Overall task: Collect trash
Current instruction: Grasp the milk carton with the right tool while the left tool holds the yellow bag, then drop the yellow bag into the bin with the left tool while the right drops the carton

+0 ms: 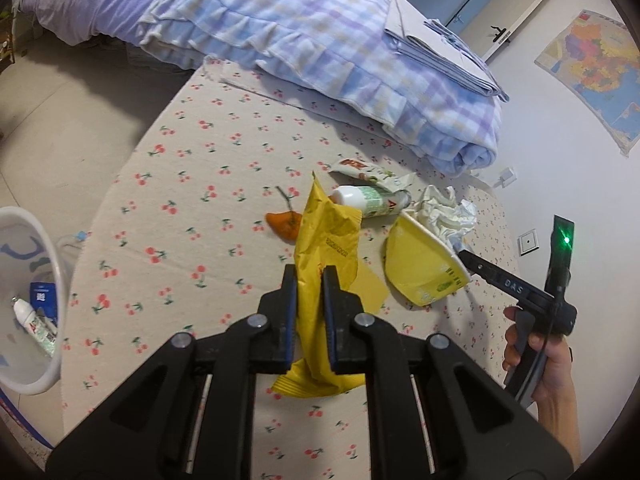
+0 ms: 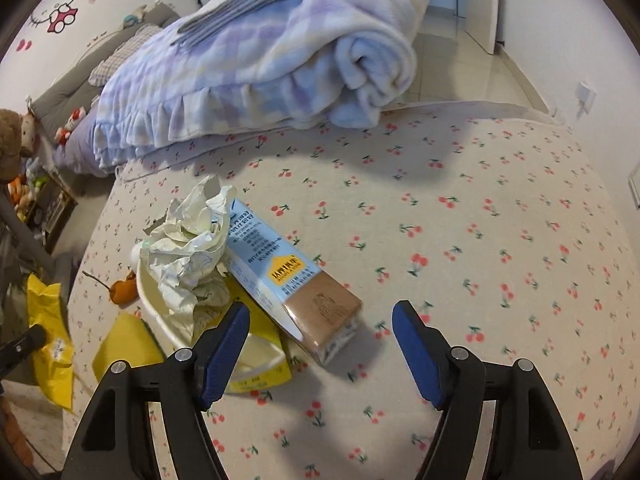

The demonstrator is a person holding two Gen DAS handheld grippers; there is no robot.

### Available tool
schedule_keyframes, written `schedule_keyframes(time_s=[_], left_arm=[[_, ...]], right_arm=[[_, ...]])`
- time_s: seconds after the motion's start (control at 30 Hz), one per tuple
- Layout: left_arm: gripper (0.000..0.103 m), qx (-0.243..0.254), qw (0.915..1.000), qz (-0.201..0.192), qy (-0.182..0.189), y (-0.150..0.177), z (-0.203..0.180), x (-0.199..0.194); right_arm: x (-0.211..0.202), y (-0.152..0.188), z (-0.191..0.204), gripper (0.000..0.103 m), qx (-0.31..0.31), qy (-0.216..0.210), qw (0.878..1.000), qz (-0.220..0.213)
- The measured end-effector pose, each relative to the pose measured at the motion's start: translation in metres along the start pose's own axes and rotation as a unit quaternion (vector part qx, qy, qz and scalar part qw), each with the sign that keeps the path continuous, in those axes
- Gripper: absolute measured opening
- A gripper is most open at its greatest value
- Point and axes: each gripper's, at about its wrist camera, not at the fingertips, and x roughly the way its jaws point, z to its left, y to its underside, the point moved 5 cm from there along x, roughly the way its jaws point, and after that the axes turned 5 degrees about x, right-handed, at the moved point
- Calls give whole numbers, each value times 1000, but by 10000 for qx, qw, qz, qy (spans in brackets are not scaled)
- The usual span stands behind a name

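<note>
My left gripper (image 1: 310, 280) is shut on a crumpled yellow wrapper (image 1: 326, 236), held above the cherry-print sheet (image 1: 180, 220). My right gripper (image 2: 320, 312) is open, its blue pads on either side of the brown end of a light-blue drink carton (image 2: 276, 260) without touching it. Beside the carton lie a yellow paper bowl (image 2: 256, 376) and crumpled white paper (image 2: 188, 248). In the left wrist view the bowl (image 1: 420, 272), the paper (image 1: 444, 212), a small white bottle (image 1: 368, 200), a snack wrapper (image 1: 368, 170) and an orange scrap (image 1: 284, 224) lie together.
A white bin (image 1: 48, 248) stands on the floor at the left, with a bottle and a blue packet inside. A folded checked blanket (image 1: 320, 48) fills the far side of the bed. A hand (image 1: 540, 360) holds the right gripper near the wall.
</note>
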Motion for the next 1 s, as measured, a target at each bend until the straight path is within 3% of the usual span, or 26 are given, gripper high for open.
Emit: schedule_keyframes(time_s=[0.07,0.13,0.23,0.6,1.0], left_arm=[[13,-18,10000,20,-31,3,4,-1],[13,-29,10000,47,-77,6,9,-3],[13,-44,9999,59,-97,11,16,-9],[13,-53,9997,-146,-181,22,32,-37],[13,-275,9984,-451,-226,27,55,-70]], right_arm=[[9,0,0,70,20,32,9999,94],[14,1,-2,52,100,-33,9998,196],[9,2,-6,47,263,-60,9994,195],[-70,3,5,40,264,-246,9979,-535],[-134,21,53,37,-171,-738,9902,-1173]])
